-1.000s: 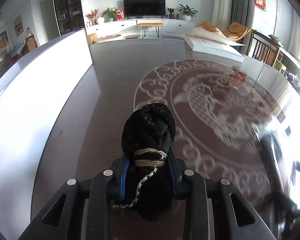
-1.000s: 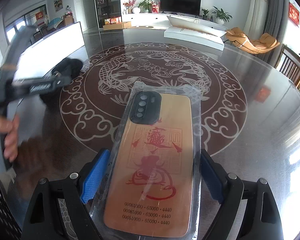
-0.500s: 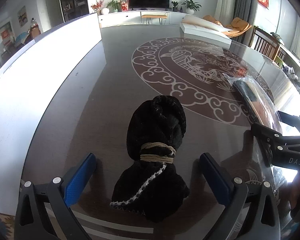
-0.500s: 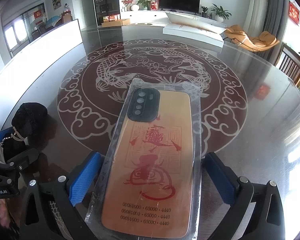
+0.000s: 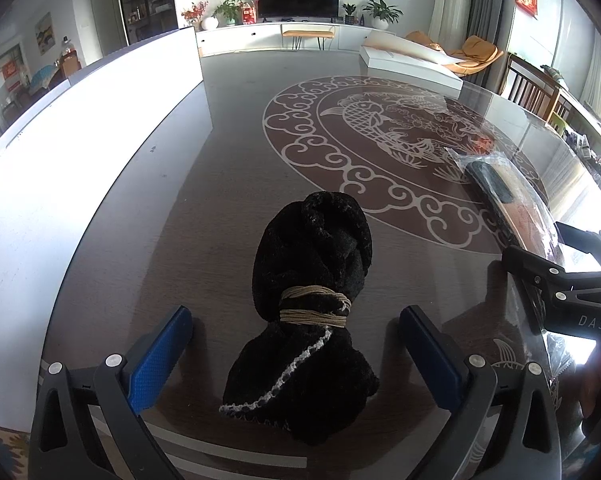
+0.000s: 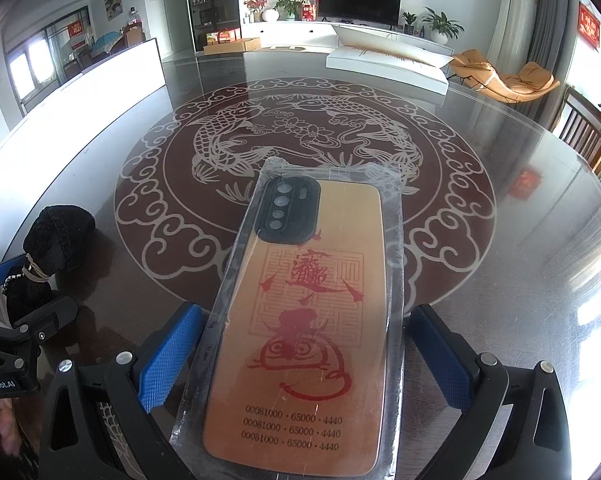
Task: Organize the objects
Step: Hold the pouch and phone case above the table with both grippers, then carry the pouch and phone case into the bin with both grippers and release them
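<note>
One black pouch (image 5: 312,312), tied with cord, lies on the desk (image 5: 220,184) between the wide, non-contacting pads of the left tool (image 5: 296,356). One bagged phone case (image 6: 304,320) lies beside it between the wide right tool (image 6: 304,356), pads clear. Two white boxes (image 6: 384,64) sit on the desk's far and left sides.

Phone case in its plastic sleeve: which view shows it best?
The right wrist view: the phone case fills the centre, print legible, between the open right claw. The left wrist view catches only an oblique sliver at its right edge.

bright daylight, glare on table (image 6: 560,264), fisheye-warped edges, sharp focus
</note>
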Demonstrator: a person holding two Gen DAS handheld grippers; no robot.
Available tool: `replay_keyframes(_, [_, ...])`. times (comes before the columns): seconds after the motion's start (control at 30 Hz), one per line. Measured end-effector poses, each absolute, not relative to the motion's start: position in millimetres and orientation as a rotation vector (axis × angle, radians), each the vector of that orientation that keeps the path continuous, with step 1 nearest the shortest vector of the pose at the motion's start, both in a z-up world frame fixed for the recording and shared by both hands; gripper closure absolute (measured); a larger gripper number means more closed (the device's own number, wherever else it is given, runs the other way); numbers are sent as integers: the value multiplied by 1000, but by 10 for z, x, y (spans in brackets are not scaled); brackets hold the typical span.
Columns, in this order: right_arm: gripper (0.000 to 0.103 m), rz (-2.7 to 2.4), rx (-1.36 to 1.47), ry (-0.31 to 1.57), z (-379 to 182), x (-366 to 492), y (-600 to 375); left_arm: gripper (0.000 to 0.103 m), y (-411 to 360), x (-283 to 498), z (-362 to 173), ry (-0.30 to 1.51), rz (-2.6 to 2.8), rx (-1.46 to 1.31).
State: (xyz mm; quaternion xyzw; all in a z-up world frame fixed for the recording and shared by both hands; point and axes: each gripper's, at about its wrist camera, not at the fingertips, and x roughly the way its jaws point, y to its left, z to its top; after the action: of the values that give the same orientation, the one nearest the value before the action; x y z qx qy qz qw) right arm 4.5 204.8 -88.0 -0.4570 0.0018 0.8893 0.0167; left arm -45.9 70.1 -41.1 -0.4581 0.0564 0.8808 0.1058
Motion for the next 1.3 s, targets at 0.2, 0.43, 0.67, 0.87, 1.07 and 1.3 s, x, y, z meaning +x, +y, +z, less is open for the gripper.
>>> replay_keyframes(0.2, [0,2765,-1421,5,-882,44,2049,0,699,-459,-410,166,2595,-1350])
replay_keyframes(0.43, [0,2765,-1421,5,-876,48,2046,0,700,-463,-414,165,2595,-1349])
replay_keyframes(0.67, [0,2765,-1421,5,-875,50,2045,0,704,-479,-404,155,2593,-1370])
replay_keyframes(0.87, [3,2707,-1579,-5,-849,-108,2058,4,679,-523,-380,162,2594,-1372])
replay_keyframes(1.07, [26,2714,-1631,147,-725,-168,2143,74,545,-484,-218,66,2610,-1261])
replay_keyframes(1.3, [26,2914,-1480,462,-158,-55,1918,74,-185,-244,506,-229,2708,-1038])
